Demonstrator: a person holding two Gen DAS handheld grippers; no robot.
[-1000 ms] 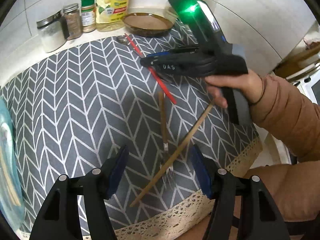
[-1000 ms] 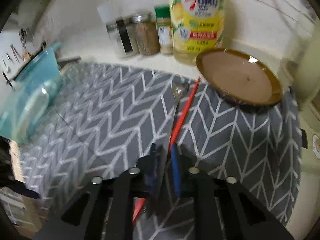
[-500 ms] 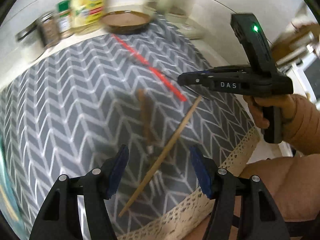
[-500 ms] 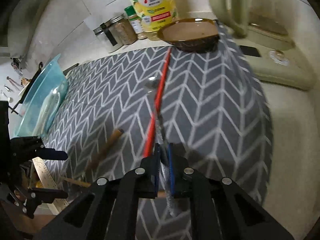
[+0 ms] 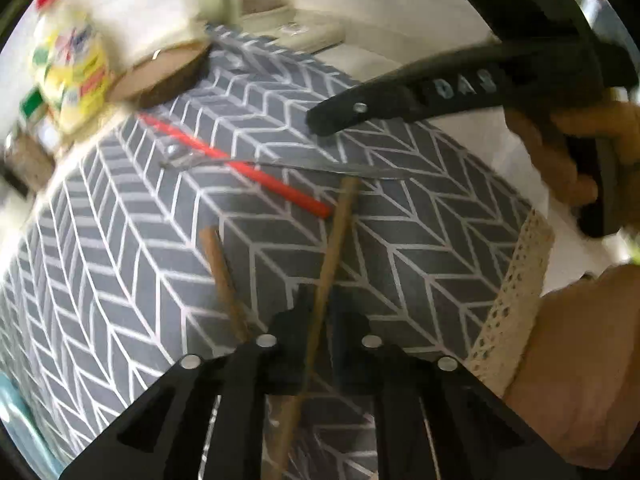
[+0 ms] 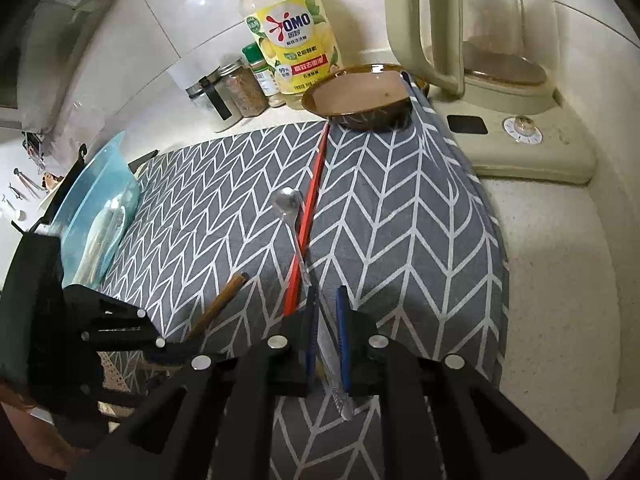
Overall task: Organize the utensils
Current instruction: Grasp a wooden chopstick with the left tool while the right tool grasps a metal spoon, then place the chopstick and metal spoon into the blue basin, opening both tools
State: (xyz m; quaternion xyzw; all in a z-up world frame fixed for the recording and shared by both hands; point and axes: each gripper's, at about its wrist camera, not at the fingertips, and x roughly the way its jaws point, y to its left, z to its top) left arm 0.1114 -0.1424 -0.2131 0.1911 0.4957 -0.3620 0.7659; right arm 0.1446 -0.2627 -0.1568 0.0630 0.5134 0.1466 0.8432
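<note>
Slippage is the chief risk: the left tool (image 5: 318, 322) has its fingers drawn close around a thin wooden chopstick (image 5: 334, 248), gripping it low on its length, so the long free end pointing to 12 o'clock could pivot or slide out if the tool tilts. That tip lies just beside the red chopstick (image 5: 240, 166) and touches or nearly touches the spoon's handle, so lifting it carelessly could drag either one across the cloth. The view is blurred, so how firmly the fingers bite cannot be told.

The right tool (image 6: 326, 336) stands nearly closed on the handle of the metal spoon (image 6: 294, 220), whose bowl points to 12 o'clock; the gap looks narrow, and the thin smooth handle could twist in the grip. The red chopstick lies alongside the spoon at 11 o'clock from this tool, touching or almost so, and may be nudged. A wood-handled fork (image 6: 218, 306) rests at 10 o'clock, apart from both.

Farther out on the counter, the blue tray (image 6: 100, 216) sits at 9 o'clock, well apart, already holding some utensils. The brown bowl (image 6: 360, 100) stands at 12 o'clock on the grey patterned cloth (image 6: 400, 220).
</note>
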